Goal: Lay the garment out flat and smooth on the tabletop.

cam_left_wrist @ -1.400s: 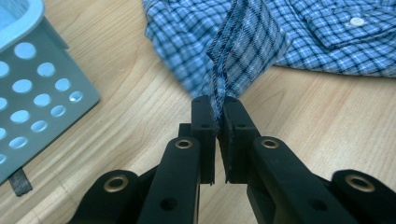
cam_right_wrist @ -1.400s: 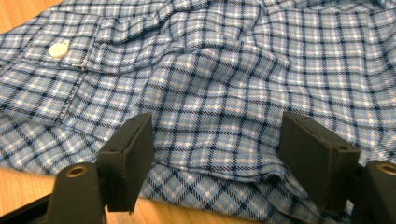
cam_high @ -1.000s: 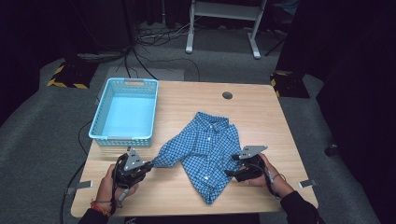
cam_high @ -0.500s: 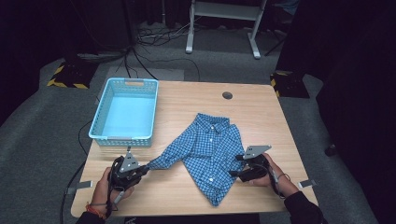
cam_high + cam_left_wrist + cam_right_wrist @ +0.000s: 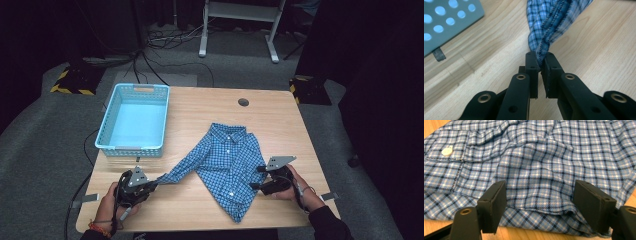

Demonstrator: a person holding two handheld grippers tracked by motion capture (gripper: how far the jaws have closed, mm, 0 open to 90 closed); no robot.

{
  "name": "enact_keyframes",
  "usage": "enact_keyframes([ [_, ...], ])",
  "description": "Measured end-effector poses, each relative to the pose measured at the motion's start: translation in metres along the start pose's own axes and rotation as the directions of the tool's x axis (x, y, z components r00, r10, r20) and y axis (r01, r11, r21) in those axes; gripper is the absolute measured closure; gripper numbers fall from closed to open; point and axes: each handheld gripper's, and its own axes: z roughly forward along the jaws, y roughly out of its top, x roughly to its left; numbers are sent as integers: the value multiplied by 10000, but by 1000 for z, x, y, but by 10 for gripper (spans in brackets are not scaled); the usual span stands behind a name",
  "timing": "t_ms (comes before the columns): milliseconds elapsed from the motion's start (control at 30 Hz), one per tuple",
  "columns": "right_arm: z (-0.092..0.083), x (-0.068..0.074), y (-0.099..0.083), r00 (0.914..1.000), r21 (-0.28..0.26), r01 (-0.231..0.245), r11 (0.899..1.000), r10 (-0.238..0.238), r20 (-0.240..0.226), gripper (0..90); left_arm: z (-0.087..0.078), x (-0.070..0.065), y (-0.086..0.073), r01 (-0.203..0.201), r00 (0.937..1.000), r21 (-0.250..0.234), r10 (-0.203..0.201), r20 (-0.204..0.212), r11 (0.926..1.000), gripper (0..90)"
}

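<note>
A blue checked shirt (image 5: 227, 157) lies spread on the wooden table (image 5: 210, 105), collar toward the far side. One sleeve (image 5: 182, 169) stretches out to the near left. My left gripper (image 5: 154, 183) is shut on the bunched end of that sleeve (image 5: 549, 27), the cloth pinched between its pads (image 5: 540, 67). My right gripper (image 5: 255, 178) rests at the shirt's right edge. Its jaws stand wide apart (image 5: 540, 188) over a raised fold of the shirt (image 5: 536, 152), without pinching it. A white button (image 5: 447, 151) shows at the upper left.
A light blue perforated basket (image 5: 131, 148) stands empty at the table's left, its wall (image 5: 446, 22) close to my left gripper. A round cable hole (image 5: 243, 102) sits near the far edge. Cables and a white stand's legs (image 5: 272, 45) are on the floor beyond.
My left hand has drawn slightly toward the near edge with the sleeve, which now lies straighter. The right gripper has shifted a little to the right at the shirt's edge.
</note>
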Motion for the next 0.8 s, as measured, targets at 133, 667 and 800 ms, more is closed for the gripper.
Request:
enact_keyframes([
  [133, 0, 0, 0, 10000, -5, -5, 10000, 5, 15, 276, 1, -1, -2, -2, 10000, 118, 2, 30, 9999, 815],
  [667, 0, 1, 0, 10000, -22, -48, 10000, 48, 74, 273, -2, -31, 13, -1049, 9945, -351, 1050, 15, 9939, 421],
  [800, 0, 1, 0, 10000, -29, -55, 10000, 56, 80, 273, -11, -44, 19, -1433, 9882, -811, 1470, 421, 9864, 338],
])
